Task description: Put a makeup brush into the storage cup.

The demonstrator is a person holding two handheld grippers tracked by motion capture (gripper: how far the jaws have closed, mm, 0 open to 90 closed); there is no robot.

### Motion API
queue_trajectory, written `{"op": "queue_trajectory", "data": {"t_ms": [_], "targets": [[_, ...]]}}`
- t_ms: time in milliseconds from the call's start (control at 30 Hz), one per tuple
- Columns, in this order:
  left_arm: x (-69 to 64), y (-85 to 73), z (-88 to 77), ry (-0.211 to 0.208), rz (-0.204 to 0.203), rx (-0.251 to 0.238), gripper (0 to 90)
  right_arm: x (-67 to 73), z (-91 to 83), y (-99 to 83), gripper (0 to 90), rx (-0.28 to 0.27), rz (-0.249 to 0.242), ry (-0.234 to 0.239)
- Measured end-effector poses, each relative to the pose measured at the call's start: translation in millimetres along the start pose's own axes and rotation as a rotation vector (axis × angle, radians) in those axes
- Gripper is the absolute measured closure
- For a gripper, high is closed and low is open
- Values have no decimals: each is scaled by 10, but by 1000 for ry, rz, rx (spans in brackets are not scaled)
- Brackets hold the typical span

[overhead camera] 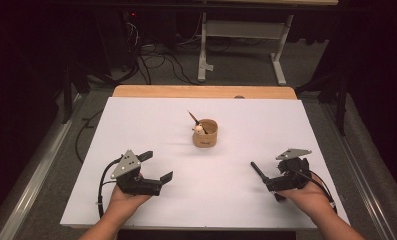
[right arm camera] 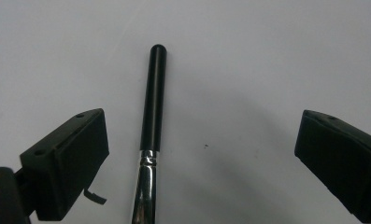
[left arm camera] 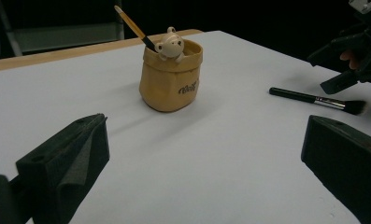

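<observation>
The brush [right arm camera: 151,116] has a glossy black handle, smooth, joined to a shiny metal ferrule. The fingers [right arm camera: 66,163] look like matt black plastic with a soft, foam-like inner face. The desk [overhead camera: 151,125] has a smooth, matt white top, with a strip of bare wood at its far edge. The pot [left arm camera: 170,77] looks like tan glazed ceramic, wrinkled like a paper bag.
</observation>
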State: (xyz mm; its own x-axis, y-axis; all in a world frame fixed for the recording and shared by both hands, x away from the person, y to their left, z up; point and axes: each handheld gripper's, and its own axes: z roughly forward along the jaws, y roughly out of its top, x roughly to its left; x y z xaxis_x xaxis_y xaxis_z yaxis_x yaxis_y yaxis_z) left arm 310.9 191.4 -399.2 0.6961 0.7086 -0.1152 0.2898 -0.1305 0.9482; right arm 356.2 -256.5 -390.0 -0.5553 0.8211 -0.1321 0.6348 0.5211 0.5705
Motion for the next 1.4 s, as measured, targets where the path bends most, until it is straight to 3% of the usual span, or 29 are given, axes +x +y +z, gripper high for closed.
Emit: {"op": "queue_trajectory", "data": {"t_ms": [367, 900, 1033, 1400], "targets": [[-7, -14, 17, -1, 5, 8, 16, 56, 2, 52, 80, 132, -74, 1], [-5, -16, 10, 1, 8, 7, 16, 79, 70, 114, 199, 291, -102, 50], [0, -20, 10, 3, 5, 7, 16, 93, 78, 132, 253, 318, -104, 67], [-9, -18, 1, 2, 4, 2, 16, 116, 67, 209, 518, 370, -97, 108]]}}
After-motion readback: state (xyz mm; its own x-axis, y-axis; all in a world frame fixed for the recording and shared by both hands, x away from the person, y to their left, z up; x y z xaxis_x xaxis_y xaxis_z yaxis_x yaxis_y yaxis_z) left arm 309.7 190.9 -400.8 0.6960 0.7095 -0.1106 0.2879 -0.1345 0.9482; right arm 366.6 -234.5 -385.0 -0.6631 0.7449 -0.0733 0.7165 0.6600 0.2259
